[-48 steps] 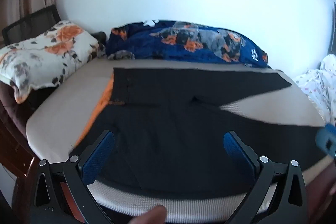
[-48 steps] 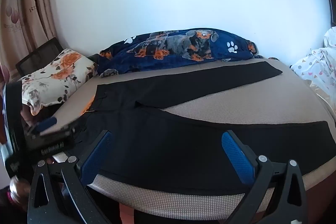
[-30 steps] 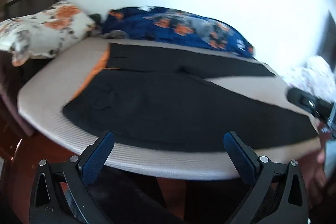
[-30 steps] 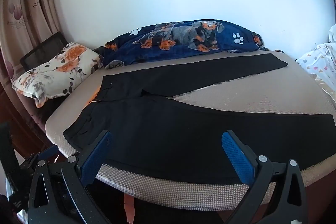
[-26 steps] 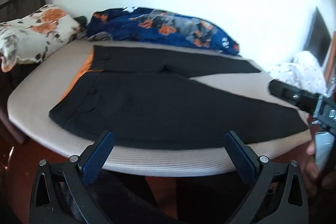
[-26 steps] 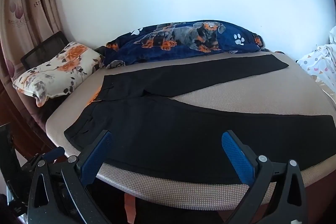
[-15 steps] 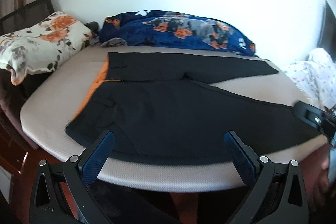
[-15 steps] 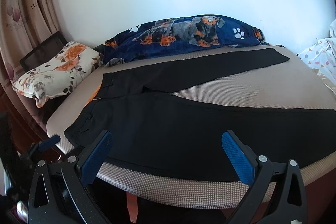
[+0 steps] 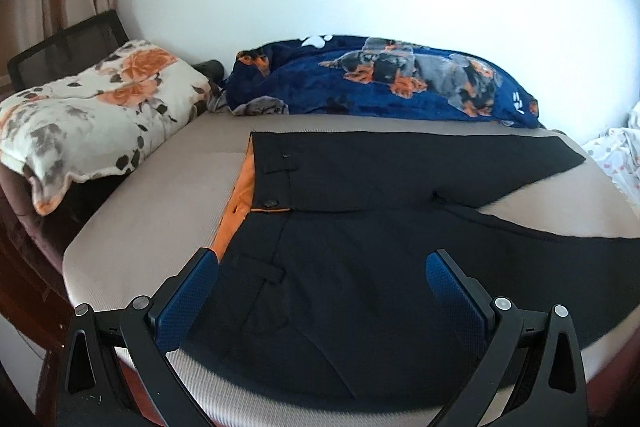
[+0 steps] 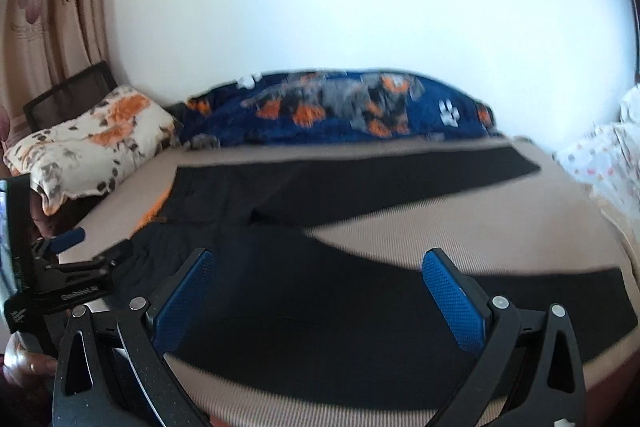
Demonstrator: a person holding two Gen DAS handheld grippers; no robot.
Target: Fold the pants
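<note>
Black pants (image 9: 360,259) lie flat on the beige mattress (image 9: 160,203), waistband to the left with orange lining showing, both legs spread apart toward the right. My left gripper (image 9: 322,259) hovers open over the near hip and waistband, nothing between its blue pads. My right gripper (image 10: 318,257) is open above the near leg of the pants (image 10: 320,307), farther right along the bed edge. In the right wrist view the left gripper (image 10: 70,253) shows at the far left, held by a hand.
A floral pillow (image 9: 88,111) sits at the bed's left end and a blue dog-print blanket (image 9: 384,83) lies along the white wall. White dotted fabric (image 10: 600,163) is bunched at the right. A black mesh chair back (image 9: 64,47) stands behind the pillow.
Both grippers have moved in closer to the bed. The left one has swung left toward the waistband; the right view is blurred from motion. The pants have not moved.
</note>
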